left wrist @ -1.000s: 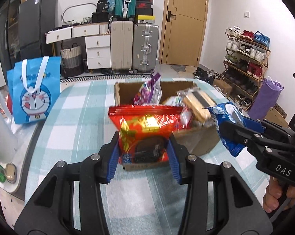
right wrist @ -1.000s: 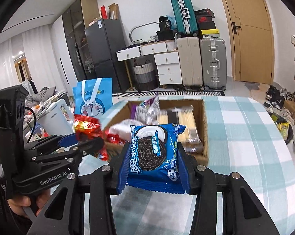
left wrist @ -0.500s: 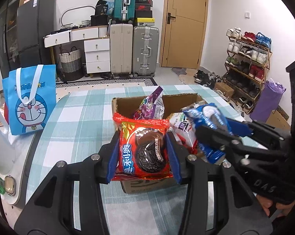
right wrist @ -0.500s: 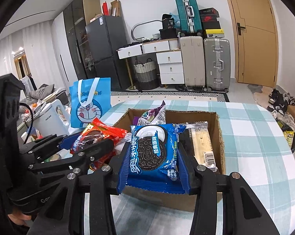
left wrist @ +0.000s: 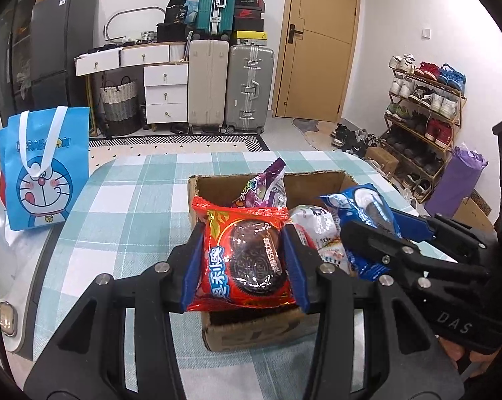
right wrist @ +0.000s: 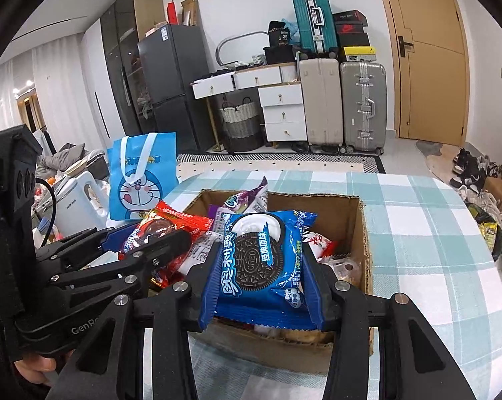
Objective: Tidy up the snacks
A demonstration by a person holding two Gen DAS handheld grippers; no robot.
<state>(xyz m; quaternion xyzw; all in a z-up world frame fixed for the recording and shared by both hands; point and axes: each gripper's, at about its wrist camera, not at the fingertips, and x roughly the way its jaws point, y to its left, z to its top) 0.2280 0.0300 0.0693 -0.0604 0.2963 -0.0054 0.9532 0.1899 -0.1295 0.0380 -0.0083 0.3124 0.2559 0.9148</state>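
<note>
Gripping a red cookie packet (left wrist: 249,260) between the blue pads (left wrist: 192,268) of the left gripper (left wrist: 244,263), packet upright, face toward the camera, pinched at both side edges. Hovering over the near left corner of a cardboard box (left wrist: 251,330), with the packet's lower seam just above the near wall. Clamped likewise in the right gripper (right wrist: 261,268): a blue cookie packet (right wrist: 261,260), upright, squeezed at both sides by blue pads (right wrist: 212,283), held over the near half of the same box (right wrist: 364,233).

Side by side over the box, the two grippers close together; from the left view, the right gripper (left wrist: 377,233) and its blue packet (left wrist: 361,213) just right of the red one; from the right view, the left gripper (right wrist: 157,246) and the red packet (right wrist: 170,223) just left of the blue one.

Filling the box: a purple snack bag (left wrist: 267,190) standing up near the far wall, white wrapped snacks (left wrist: 317,230) in the middle, more wrappers below, hard to tell apart.

Resting on a table with a teal and white checked cloth (left wrist: 134,206). Standing at the far left edge: a blue cartoon gift bag (left wrist: 44,170). Beside it in the right view: a white kettle (right wrist: 74,200). Beyond the table: suitcases (left wrist: 230,86), a white drawer unit (left wrist: 165,93), a wooden door (left wrist: 317,43), a shoe rack (left wrist: 421,113) on the right.
</note>
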